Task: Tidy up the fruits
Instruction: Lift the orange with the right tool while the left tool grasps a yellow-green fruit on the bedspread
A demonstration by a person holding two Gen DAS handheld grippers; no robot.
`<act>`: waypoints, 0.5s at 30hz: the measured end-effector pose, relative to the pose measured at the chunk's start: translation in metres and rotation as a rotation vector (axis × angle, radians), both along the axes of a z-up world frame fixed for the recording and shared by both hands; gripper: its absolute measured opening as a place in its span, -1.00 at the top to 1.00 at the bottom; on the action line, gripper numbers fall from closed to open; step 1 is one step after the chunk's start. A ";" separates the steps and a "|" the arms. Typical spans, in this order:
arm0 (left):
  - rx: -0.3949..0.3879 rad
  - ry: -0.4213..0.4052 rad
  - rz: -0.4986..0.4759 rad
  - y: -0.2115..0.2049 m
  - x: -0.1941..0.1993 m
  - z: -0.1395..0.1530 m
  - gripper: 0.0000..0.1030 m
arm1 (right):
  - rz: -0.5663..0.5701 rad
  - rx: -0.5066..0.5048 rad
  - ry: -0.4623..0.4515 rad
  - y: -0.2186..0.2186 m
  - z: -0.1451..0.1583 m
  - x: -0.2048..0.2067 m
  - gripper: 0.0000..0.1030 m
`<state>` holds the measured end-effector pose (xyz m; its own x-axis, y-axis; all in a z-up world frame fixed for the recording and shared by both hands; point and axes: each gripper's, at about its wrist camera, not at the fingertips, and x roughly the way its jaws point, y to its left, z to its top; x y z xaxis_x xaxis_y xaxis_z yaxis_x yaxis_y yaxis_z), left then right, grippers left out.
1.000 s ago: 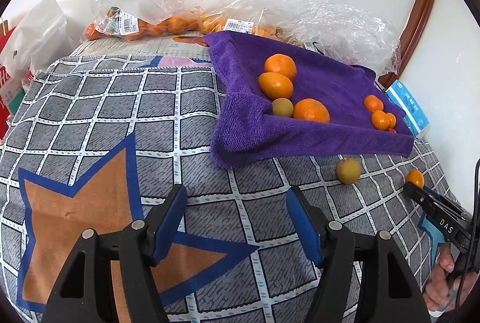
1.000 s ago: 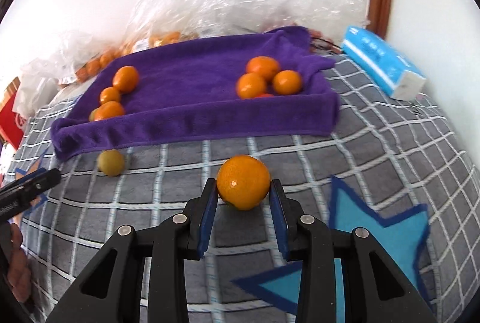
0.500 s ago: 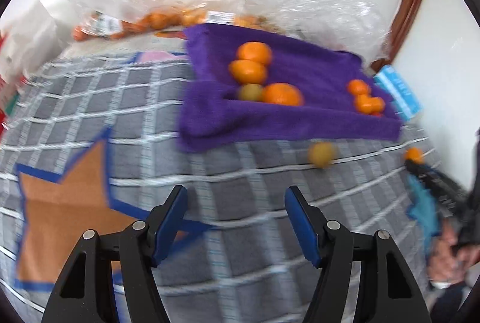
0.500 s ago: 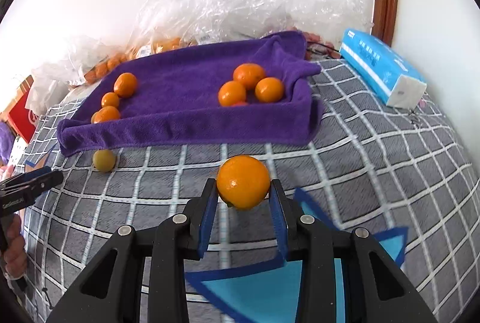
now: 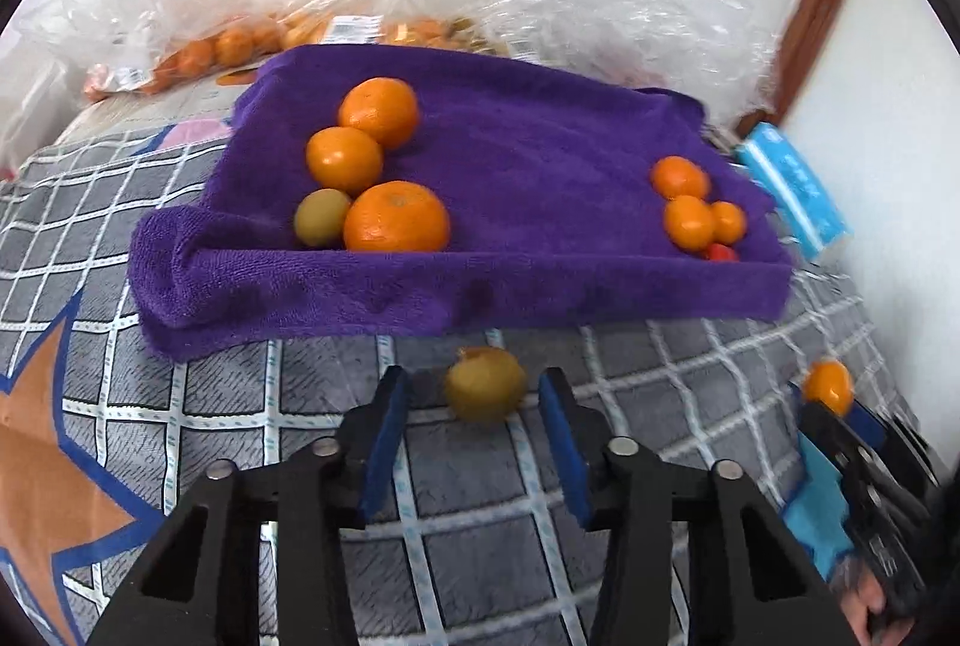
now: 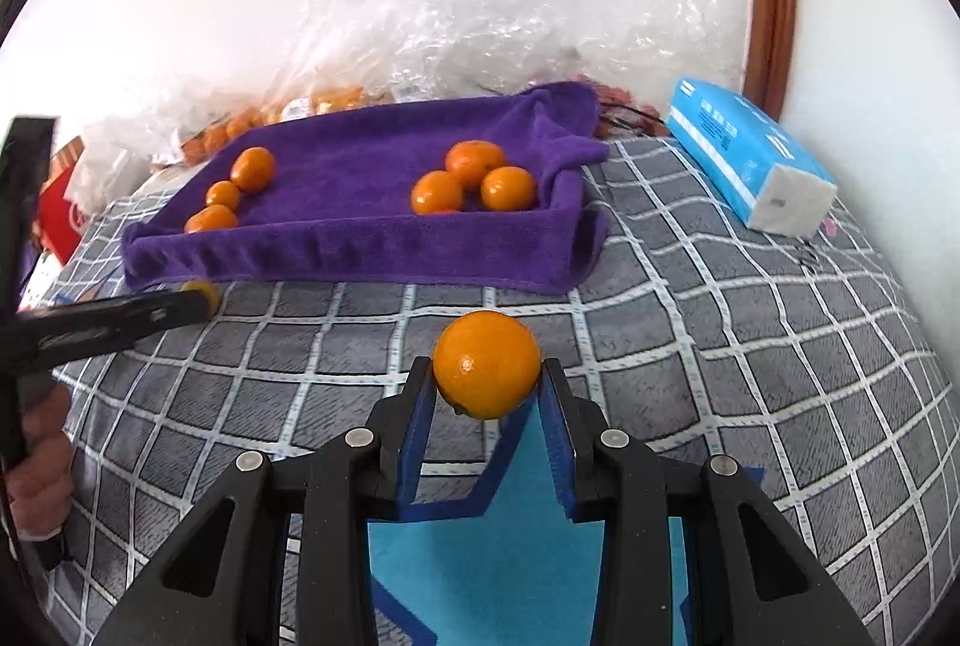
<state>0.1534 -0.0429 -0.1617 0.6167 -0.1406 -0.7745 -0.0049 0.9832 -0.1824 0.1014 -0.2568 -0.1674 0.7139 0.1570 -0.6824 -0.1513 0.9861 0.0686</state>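
- The step in hand looks like gathering the loose fruit off the checked blanket and sorting it onto the purple towel, which fills the middle of both views.
- The left gripper, at lower centre of its view, is closing its jaws around a yellow-green fruit that lies on the blanket just below the towel's front fold; a small gap shows on each side, so the pads do not yet press it.
- The right gripper holds an orange clamped between narrow jaws, lifted clear of the blanket at lower centre of its view.
- On the towel, big oranges and one green fruit sit at left and a cluster of small oranges at right.
- Next, I judge, the left jaws must finish closing gently and lift; the held orange wants carrying over the fold to its matching group.
- Motion blur softens the left view. The yellow-green fruit is mostly hidden behind the left gripper's finger in the right view. The plastic bags behind veil their contents, and a small red thing is half hidden.
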 end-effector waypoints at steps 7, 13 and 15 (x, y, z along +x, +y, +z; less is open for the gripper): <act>0.011 -0.022 0.041 0.000 -0.001 0.000 0.47 | 0.032 0.026 0.059 0.000 -0.006 0.009 0.32; 0.068 -0.036 0.042 -0.005 -0.001 -0.001 0.44 | 0.057 0.011 0.070 0.005 -0.009 0.009 0.32; 0.074 -0.037 0.041 -0.007 -0.001 0.000 0.44 | 0.056 -0.001 0.075 0.008 -0.010 0.010 0.32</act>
